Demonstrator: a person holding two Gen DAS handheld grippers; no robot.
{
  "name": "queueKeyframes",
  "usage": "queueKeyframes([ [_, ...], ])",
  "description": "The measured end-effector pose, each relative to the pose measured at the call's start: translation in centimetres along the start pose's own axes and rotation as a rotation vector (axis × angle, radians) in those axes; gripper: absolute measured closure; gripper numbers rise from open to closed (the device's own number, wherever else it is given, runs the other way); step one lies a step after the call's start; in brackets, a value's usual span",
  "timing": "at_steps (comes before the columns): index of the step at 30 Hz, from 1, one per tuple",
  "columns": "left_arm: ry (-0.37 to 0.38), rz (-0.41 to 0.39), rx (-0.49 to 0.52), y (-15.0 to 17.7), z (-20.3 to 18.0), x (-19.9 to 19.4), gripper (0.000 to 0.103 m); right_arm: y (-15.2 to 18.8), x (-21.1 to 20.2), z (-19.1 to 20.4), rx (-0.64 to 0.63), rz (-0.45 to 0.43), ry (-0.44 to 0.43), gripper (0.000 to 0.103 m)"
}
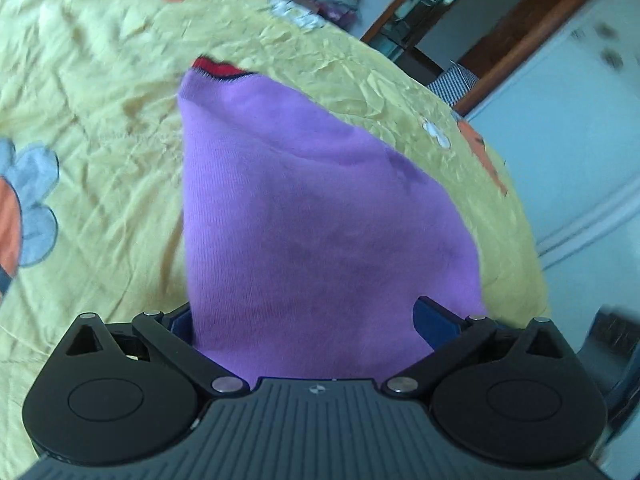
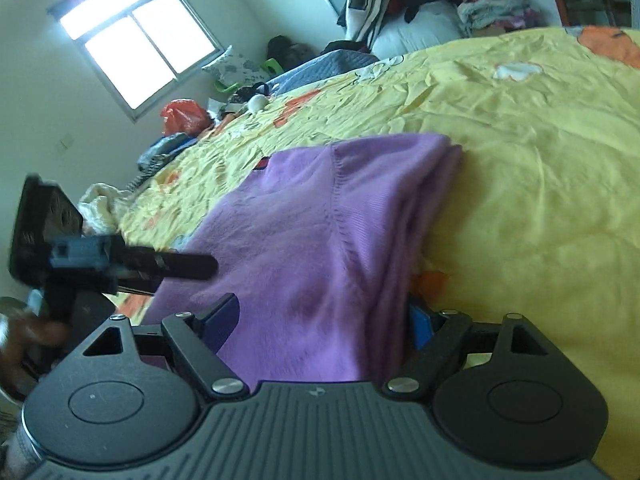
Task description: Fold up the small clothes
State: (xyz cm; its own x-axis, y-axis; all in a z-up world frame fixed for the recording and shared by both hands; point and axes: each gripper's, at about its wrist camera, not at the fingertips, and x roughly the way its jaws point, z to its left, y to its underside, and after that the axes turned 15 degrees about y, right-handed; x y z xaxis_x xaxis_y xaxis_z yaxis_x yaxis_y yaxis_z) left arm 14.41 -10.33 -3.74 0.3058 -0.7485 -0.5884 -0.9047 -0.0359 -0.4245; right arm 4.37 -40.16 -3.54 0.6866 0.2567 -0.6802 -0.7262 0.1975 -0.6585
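Note:
A small purple knit garment with a red and dark trim at its far end lies over the yellow bedspread. My left gripper is shut on its near edge; the cloth covers the gap between the blue fingers. In the right wrist view the same purple garment runs away from me, folded double along its right side. My right gripper is shut on that near edge. The left gripper shows at the left of the right wrist view, beside the garment.
The yellow bedspread has flower patches. A pile of clothes and pillows sits at the bed's far end. Bags and clutter lie along the bed's left side under the window. A wooden door frame stands beyond the bed.

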Motion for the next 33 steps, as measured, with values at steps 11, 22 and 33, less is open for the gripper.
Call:
queueKeyframes([
  [11,0.058,0.148,-0.047,-2.1,2.1,-0.6,0.068,-0.2,0.1,1.2,0.098,0.055,0.093,0.078],
  [22,-0.063,0.195,0.17,-2.4,-3.5,-7.5,0.076,0.0,-4.7,7.8,0.139,0.01,-0.045,0.083],
  [33,-0.015,0.168,0.036,11.0,4.7,-15.7,0.021,13.1,-8.6,9.3,0.156,0.021,-0.004,0.02],
])
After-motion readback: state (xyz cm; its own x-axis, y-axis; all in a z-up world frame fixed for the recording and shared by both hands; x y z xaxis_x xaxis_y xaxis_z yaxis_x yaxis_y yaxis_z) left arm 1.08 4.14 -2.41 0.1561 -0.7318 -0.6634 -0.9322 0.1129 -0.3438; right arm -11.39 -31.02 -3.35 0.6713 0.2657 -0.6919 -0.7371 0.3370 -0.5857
